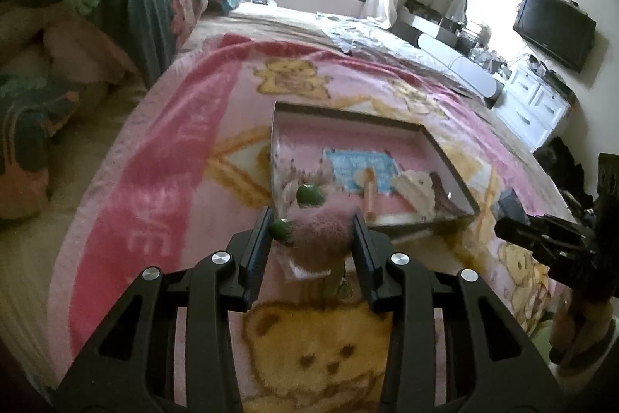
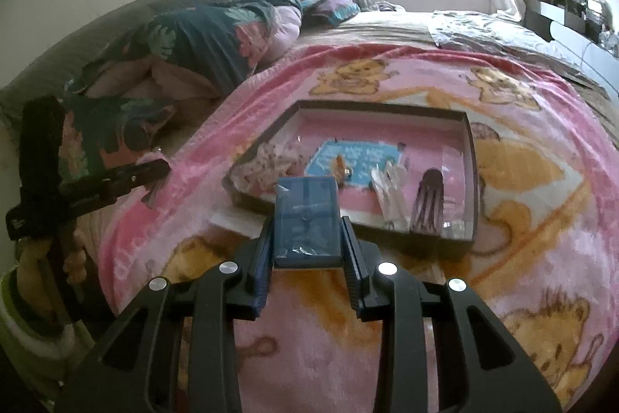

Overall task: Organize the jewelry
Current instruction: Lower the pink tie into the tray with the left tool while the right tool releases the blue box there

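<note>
Nearest the left wrist camera, the left gripper [image 1: 311,233] pinches a fluffy pink pompom ornament [image 1: 321,231] between its two fingers, green beads [image 1: 280,230] bunched against the left finger and a small metal piece dangling below, too blurred to identify. In the right wrist view, the right gripper [image 2: 307,239] clamps a small blue transparent box [image 2: 307,219] by its sides; its contents cannot be made out. Both hang above a pink teddy-bear blanket [image 2: 522,258]. Just beyond lies a shallow dark-rimmed tray [image 2: 474,157] holding a blue card [image 2: 359,157], a clear packet [image 2: 390,196], a dark tassel-like piece [image 2: 427,200] and pale lacy items [image 2: 271,161]. Its near edge is partly hidden by the box.
</note>
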Action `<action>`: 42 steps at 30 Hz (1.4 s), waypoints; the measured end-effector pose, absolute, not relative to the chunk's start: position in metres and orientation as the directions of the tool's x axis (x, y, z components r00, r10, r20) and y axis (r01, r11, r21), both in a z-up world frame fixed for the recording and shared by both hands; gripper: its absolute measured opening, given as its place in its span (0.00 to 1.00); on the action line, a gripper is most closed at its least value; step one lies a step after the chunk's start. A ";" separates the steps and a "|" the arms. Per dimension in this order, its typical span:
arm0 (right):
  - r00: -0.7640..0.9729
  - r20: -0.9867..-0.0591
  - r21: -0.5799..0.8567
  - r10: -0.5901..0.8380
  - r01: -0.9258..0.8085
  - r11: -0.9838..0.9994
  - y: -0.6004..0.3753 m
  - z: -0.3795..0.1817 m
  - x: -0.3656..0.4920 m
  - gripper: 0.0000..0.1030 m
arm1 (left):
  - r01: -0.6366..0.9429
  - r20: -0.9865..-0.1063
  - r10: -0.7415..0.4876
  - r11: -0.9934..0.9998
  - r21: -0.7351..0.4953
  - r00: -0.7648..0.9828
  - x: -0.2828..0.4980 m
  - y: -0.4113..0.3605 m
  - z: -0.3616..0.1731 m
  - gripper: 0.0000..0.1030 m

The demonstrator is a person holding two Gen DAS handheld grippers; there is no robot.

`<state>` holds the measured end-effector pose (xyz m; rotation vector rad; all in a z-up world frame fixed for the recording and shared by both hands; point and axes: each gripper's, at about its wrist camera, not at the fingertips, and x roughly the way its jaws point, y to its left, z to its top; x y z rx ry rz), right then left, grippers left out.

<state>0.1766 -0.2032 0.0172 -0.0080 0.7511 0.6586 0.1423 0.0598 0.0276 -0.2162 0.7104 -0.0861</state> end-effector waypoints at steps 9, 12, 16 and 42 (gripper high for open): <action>0.580 -0.590 0.225 0.561 -0.549 0.805 -0.210 0.034 0.197 0.30 | 0.032 -0.629 -0.162 0.977 -0.213 0.760 0.169 0.041 0.037 0.30; 0.589 -0.582 0.225 0.561 -0.546 0.807 -0.215 0.035 0.203 0.30 | 0.042 -0.630 -0.170 0.976 -0.212 0.757 0.177 0.033 0.037 0.30; 0.595 -0.579 0.234 0.558 -0.534 0.812 -0.224 0.035 0.216 0.30 | 0.061 -0.638 -0.184 0.976 -0.211 0.748 0.191 0.022 0.036 0.30; 0.557 -0.655 0.325 0.510 -0.401 0.857 -0.275 -0.004 0.313 0.30 | 0.135 -0.742 -0.242 0.970 -0.203 0.626 0.277 -0.057 0.000 0.30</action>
